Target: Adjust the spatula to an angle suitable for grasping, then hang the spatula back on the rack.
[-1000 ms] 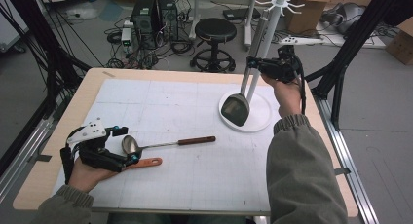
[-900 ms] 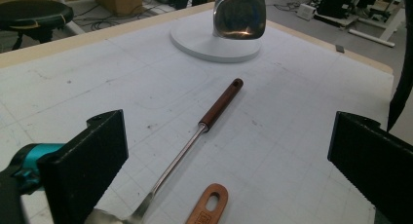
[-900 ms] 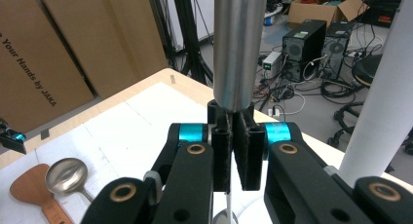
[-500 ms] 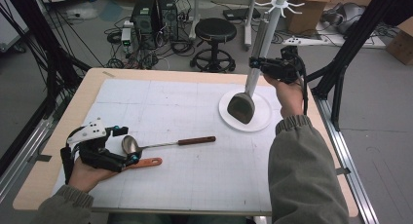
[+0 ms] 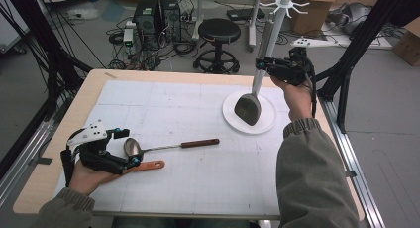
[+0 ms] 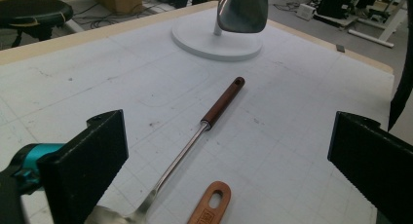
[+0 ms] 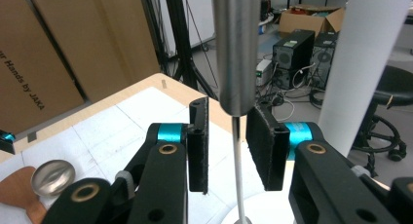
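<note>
Steel spatula (image 5: 249, 108), white stand (image 5: 249, 120)

A black stool (image 5: 219, 32), computer towers (image 5: 158, 15) and cardboard boxes (image 7: 63, 44) surround the table (image 5: 89, 96).

Olive-grey sleeves (image 5: 309, 173), black grippers with cyan fittings (image 7: 171, 132), textured black fingers (image 7: 198, 146).

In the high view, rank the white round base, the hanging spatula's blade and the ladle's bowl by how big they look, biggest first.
1. White round base, clearly the largest.
2. Spatula blade, hanging over the base; it sits nearer the camera, so it may look somewhat bigger than it is.
3. Ladle bowl, the smallest.
</note>
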